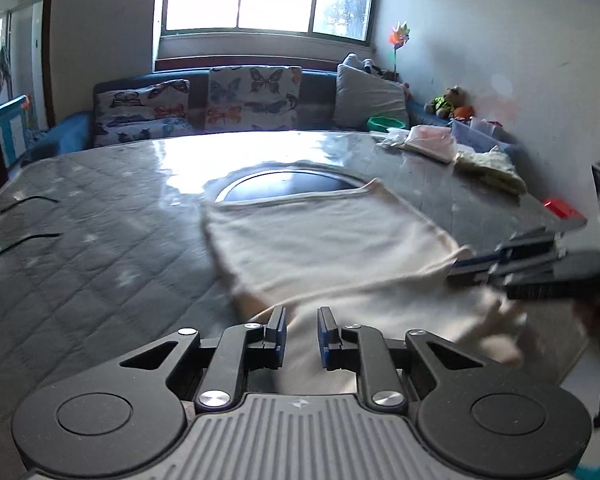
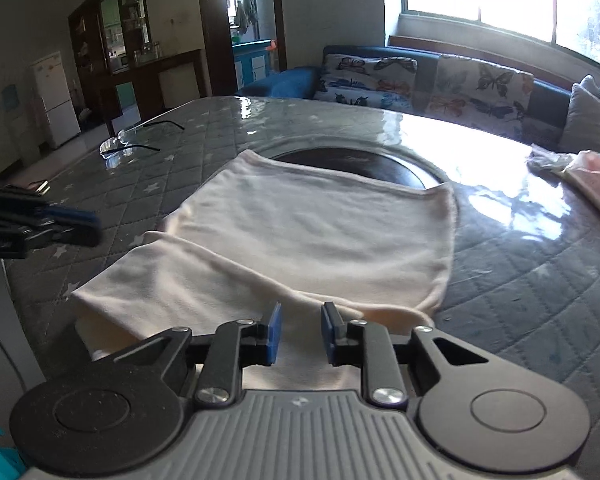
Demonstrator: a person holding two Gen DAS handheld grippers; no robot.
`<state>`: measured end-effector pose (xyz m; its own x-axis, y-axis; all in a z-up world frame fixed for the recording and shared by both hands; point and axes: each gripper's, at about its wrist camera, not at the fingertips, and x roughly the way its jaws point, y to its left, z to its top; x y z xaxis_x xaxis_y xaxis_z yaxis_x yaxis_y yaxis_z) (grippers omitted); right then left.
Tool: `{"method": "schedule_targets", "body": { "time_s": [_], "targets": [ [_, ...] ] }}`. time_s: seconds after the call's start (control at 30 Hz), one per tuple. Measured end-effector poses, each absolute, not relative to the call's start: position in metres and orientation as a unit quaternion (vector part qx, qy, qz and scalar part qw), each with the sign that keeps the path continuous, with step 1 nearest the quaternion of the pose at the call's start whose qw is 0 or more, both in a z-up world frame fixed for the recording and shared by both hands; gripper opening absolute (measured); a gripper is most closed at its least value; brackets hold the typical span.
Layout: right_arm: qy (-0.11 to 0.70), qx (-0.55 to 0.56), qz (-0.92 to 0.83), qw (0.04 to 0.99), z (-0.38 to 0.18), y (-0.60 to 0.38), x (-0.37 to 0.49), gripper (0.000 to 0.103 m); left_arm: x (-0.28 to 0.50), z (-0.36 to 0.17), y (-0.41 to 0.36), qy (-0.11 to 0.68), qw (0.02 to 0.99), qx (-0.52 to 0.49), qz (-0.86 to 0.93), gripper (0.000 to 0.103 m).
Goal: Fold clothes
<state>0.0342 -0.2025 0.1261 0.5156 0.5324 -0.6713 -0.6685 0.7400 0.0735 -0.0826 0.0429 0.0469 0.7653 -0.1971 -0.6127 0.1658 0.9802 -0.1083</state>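
Left wrist view: left gripper (image 1: pixel 302 334) is hovering low over the near edge of the cream garment (image 1: pixel 324 240), fingers slightly apart with a narrow gap, nothing pinched between them, cloth only showing underneath. The garment is lying on the quilted grey table cover (image 1: pixel 100 240), partly over the dark round inset (image 1: pixel 284 184), with a near layer already doubled over the far panel. The right gripper (image 1: pixel 472 264) is coming in blurred from the right edge, sitting at the garment's right corner; cannot tell from here whether it is gripping. Clutter of bags (image 1: pixel 428 142) is sitting far right, well apart. Right wrist view: right gripper (image 2: pixel 300 336) is sitting over the near fold, fingers a little apart, pads not pressing any cloth. The garment (image 2: pixel 312 232) is spreading out ahead, folded strip lying across the near side, far hem reaching the round inset (image 2: pixel 356 160). Left gripper (image 2: pixel 68 226) is showing blurred at the left, just off the garment's left edge. Eyeglasses (image 2: pixel 124 146) are lying further back, apart from the cloth. Judging: one fold is laid down and both grippers are standing released, between folds. Next move is calling for re-gripping an edge or the corners and carrying it across, keeping layers aligned.
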Motion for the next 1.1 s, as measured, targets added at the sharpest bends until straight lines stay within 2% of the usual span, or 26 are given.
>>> {"method": "schedule_targets", "body": {
  "time_s": [0.13, 0.27, 0.4, 0.7, 0.87, 1.0, 1.1],
  "targets": [
    [0.35, -0.103, 0.365, 0.857, 0.124, -0.192, 0.032, 0.03, -0.066, 0.043, 0.01, 0.32, 0.938, -0.001, -0.13, 0.018],
    [0.355, -0.109, 0.368, 0.852, 0.118, -0.188, 0.03, 0.031, -0.056, 0.024, 0.003, 0.353, 0.928, 0.021, -0.12, 0.019],
    [0.374, -0.098, 0.362, 0.848, 0.108, -0.194, 0.035, 0.031, -0.06, 0.011, 0.022, 0.364, 0.926, 0.004, -0.102, 0.027],
    [0.365, -0.096, 0.362, 0.852, 0.114, -0.197, 0.034, 0.031, -0.064, 0.032, 0.039, 0.33, 0.94, -0.006, -0.089, 0.027],
    [0.359, -0.091, 0.35, 0.86, 0.117, -0.199, 0.044, 0.032, -0.044, 0.015, 0.048, 0.358, 0.931, -0.017, -0.076, 0.027],
    [0.368, -0.095, 0.345, 0.858, 0.111, -0.202, 0.049, 0.032, -0.049, 0.018, 0.051, 0.352, 0.933, -0.012, -0.078, 0.027],
    [0.362, -0.102, 0.352, 0.857, 0.119, -0.204, 0.041, 0.038, -0.061, 0.028, 0.046, 0.339, 0.936, -0.006, -0.09, 0.029]
  ]
}}
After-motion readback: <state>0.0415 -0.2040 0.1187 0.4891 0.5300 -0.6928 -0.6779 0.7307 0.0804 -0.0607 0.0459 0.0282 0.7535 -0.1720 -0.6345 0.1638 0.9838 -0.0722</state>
